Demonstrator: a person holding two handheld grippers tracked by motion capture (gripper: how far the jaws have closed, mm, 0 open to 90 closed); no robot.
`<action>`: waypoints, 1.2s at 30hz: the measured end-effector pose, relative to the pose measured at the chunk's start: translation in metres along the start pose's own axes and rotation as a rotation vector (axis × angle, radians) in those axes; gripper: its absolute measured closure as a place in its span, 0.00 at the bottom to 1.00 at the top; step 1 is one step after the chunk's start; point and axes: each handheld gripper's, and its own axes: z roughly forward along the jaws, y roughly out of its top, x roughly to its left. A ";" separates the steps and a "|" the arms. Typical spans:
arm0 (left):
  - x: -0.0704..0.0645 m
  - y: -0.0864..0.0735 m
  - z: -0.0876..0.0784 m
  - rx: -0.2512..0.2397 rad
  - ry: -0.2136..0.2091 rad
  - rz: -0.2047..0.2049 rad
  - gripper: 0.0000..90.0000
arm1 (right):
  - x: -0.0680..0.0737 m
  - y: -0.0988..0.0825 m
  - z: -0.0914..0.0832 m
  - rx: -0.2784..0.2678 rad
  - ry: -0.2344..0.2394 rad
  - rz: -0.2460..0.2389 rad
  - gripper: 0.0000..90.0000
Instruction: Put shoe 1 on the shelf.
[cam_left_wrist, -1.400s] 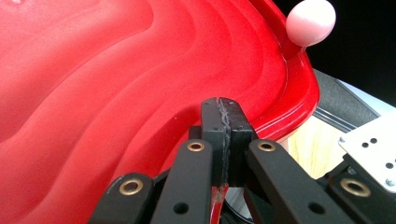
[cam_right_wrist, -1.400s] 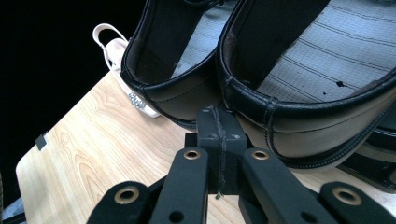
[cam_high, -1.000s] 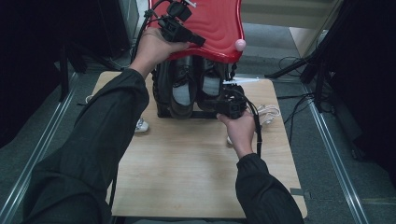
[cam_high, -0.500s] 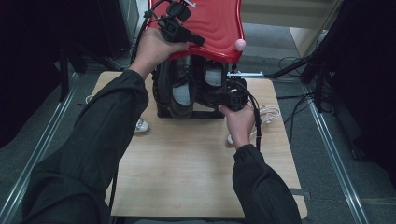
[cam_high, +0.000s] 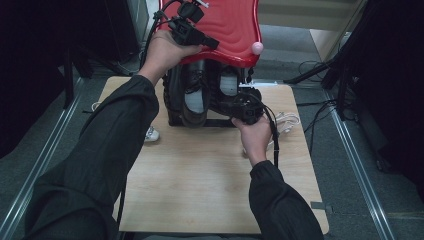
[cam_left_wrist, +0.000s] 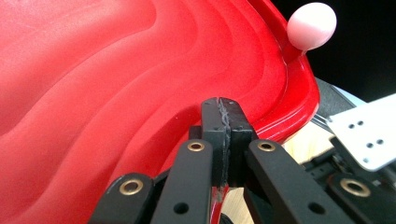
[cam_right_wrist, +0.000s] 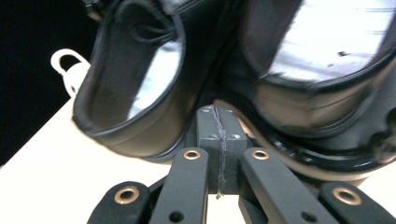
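Observation:
A red moulded lid (cam_high: 230, 25) is tilted up over a black case (cam_high: 172, 107) at the back of the wooden table (cam_high: 200, 175). My left gripper (cam_high: 212, 44) is shut on the lid's (cam_left_wrist: 116, 93) front rim, a strip of red showing between the jaws of the left gripper (cam_left_wrist: 223, 105). A pink ball (cam_left_wrist: 312, 25) sits at the lid's edge. Inside the case stand two black shoes (cam_high: 197, 97) with pale insoles. My right gripper (cam_high: 227, 104) is shut, and the right gripper (cam_right_wrist: 217, 112) tips rest at the gap between the left shoe (cam_right_wrist: 135, 93) and the right shoe (cam_right_wrist: 317, 70).
White cord (cam_high: 286, 120) lies on the table right of the case, and a small white object (cam_high: 151, 134) sits at the table's left edge. A white hook-shaped piece (cam_right_wrist: 67, 70) shows beside the shoes. Black cables run over the floor at the right (cam_high: 320, 107).
The right hand has shifted slightly toward the case, keeping its gripper at the shoes. The left gripper and the raised lid have not moved.

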 end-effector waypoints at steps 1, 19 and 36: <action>0.000 0.000 0.000 0.000 0.000 0.000 1.00 | 0.003 -0.002 -0.002 -0.004 0.011 -0.004 1.00; 0.002 -0.001 -0.001 -0.006 -0.013 -0.019 0.99 | 0.060 -0.023 0.010 0.060 0.118 -0.123 1.00; 0.002 -0.002 -0.001 -0.012 -0.015 -0.033 0.99 | 0.065 -0.006 0.029 0.064 0.126 -0.171 1.00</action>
